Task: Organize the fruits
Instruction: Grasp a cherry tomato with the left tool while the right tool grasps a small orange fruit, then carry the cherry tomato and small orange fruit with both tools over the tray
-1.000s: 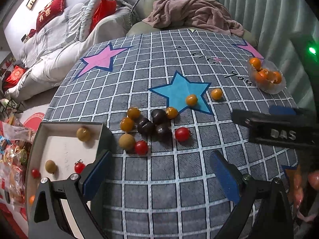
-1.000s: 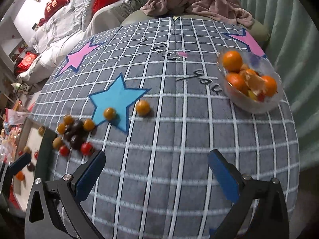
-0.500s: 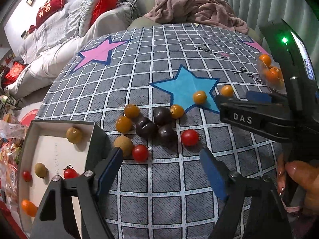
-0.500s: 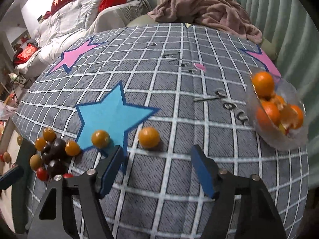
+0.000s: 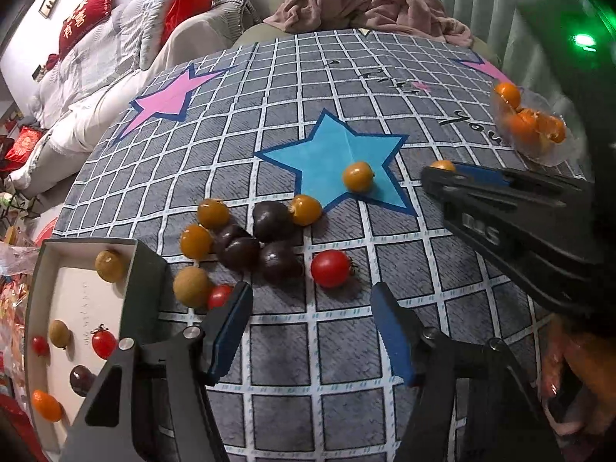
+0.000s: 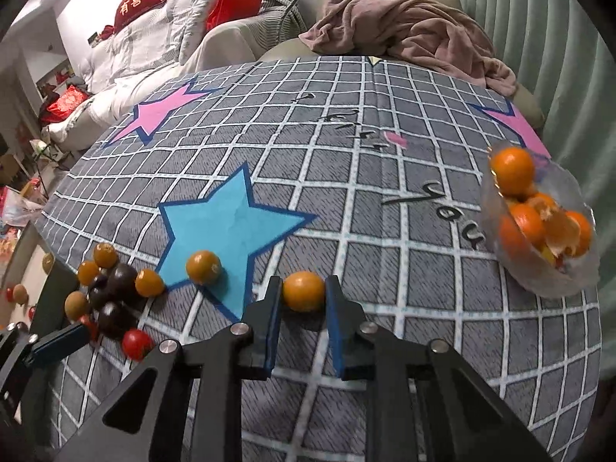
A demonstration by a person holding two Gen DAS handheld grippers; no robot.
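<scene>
Right gripper (image 6: 304, 300) jaws have just been closing and now pinch a kumquat (image 6: 304, 291) sitting on the tabletop (image 6: 385, 269). Left gripper (image 5: 308, 319) has been narrowing too, half spread, nothing between its pads; cherry tomato (image 5: 331, 268) just ahead of it. Box (image 5: 150, 269) to its left holds about seven fruits. Roughly a dozen loose ones in the pile remain, so I'd call it under halfway.

A table (image 6: 385, 404) under a grey checked cloth (image 5: 269, 88) with stars carries loose fruit (image 5: 269, 246), a white tray (image 5: 82, 308) at its left edge and a clear bowl (image 6: 546, 281) of oranges.
</scene>
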